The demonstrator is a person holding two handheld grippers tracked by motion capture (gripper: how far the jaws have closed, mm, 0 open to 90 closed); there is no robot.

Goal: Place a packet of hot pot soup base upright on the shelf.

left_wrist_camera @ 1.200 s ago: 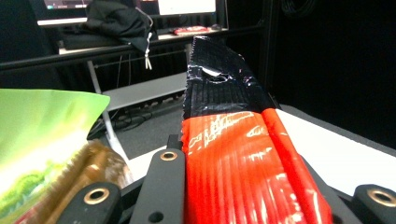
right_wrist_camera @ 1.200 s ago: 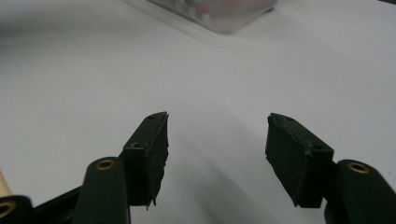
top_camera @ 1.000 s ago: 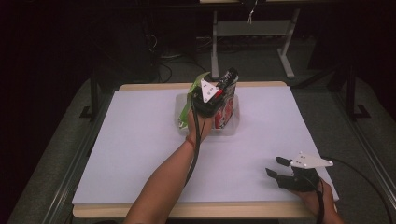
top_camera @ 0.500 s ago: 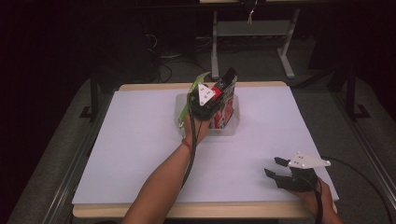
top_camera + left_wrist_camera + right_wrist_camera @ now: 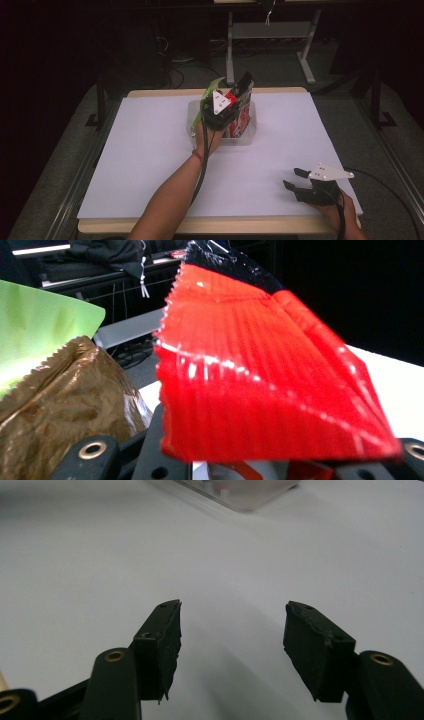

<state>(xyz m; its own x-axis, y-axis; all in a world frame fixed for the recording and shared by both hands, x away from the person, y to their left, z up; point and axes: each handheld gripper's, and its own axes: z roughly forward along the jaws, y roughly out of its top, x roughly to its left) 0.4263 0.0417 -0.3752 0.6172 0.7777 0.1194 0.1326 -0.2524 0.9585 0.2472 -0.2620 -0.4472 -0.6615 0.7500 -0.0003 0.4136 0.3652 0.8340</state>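
Left gripper view puts our left gripper (image 5: 235,97) right at a red snack packet (image 5: 265,380), whose crimped top edge rises between the jaw bases; we cannot tell for sure whether the jaws are clamped on it. Beside it sit a brown foil packet (image 5: 60,400) and a green packet (image 5: 35,335). From the high view, these packets stand in a clear plastic bin (image 5: 247,135) at the far middle of the white table (image 5: 140,150). Our right gripper (image 5: 295,179) rests near the table's near right corner, jaws spread wide with nothing between them, well apart from the bin.
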